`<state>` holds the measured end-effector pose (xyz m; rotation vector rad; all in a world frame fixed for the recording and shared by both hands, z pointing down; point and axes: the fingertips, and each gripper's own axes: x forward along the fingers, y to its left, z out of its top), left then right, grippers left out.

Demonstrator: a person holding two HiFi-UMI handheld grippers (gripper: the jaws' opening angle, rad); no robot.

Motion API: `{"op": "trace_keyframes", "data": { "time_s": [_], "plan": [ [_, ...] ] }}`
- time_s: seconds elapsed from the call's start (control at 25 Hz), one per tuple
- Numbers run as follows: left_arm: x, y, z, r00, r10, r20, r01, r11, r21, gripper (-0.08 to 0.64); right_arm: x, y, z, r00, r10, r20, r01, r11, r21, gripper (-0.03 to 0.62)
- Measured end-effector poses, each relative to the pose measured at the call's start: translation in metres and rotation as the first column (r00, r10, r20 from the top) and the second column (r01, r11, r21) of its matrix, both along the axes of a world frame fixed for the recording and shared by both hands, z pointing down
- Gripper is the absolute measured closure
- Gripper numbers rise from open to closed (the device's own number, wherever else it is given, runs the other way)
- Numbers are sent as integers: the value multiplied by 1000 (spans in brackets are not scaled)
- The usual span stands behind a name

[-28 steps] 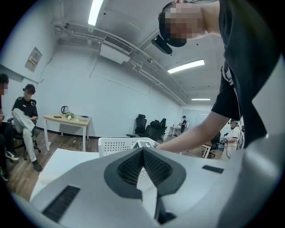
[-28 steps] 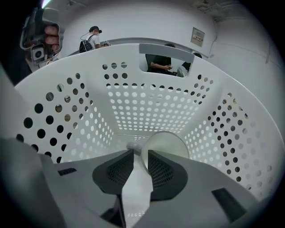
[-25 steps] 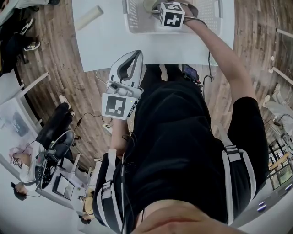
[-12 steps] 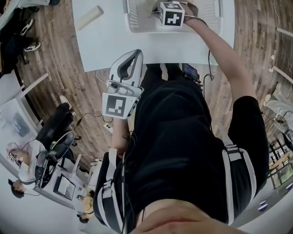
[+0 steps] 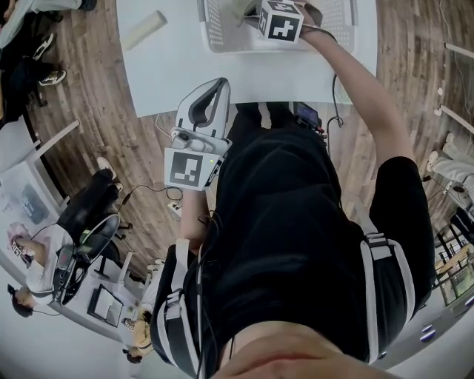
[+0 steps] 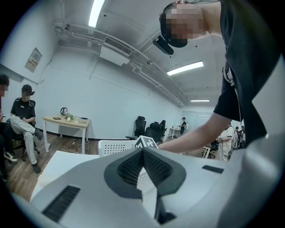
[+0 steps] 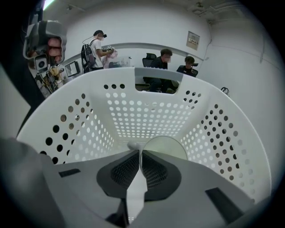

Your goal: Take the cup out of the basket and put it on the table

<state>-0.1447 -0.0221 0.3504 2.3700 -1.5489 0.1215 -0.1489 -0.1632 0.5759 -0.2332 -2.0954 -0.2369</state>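
A white perforated basket (image 5: 222,29) stands at the table's far edge. Deep inside it, my right gripper (image 7: 140,152) is shut on the thin rim of a pale round cup (image 7: 167,144), and the cup's wall runs between the pads. In the head view the marker cube (image 5: 280,21) covers the jaws, and only a sliver of the cup (image 5: 246,7) shows. My left gripper (image 5: 219,84) hangs over the table's near edge, apart from the basket (image 6: 111,147). Its jaws are shut with nothing in them.
The white table (image 5: 178,74) carries a pale oblong block (image 5: 144,28) at its far left. The basket's walls (image 7: 231,133) close in around the right gripper. A dark device (image 5: 307,116) and cables lie below the table's near edge. People sit at the lower left.
The right gripper with its marker cube has shifted slightly farther into the basket. The left gripper has barely moved.
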Motion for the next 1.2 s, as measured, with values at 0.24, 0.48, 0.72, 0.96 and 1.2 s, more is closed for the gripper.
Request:
{"op": "trace_keyframes", "data": {
  "time_s": [0.24,0.48,0.72,0.96,1.2],
  "plan": [
    [1,-3,-4,1000,5,-24,-5,1000,20,538,2,1,-36,998,6,56,-8,1000,25,557],
    [7,0,-10,999,29,-22,-29,999,41,538,10,17,-91,994,-28,107,20,997,75,557],
    [12,0,-19,999,53,-13,-52,996,68,538,21,41,-148,984,-78,163,58,991,124,557],
    [26,1,-29,996,93,-10,-91,991,94,538,39,68,-197,971,-109,211,74,983,167,557],
    [30,1,-28,993,116,-7,-114,988,104,538,56,90,-221,961,-97,260,47,980,193,557]
  ]
}}
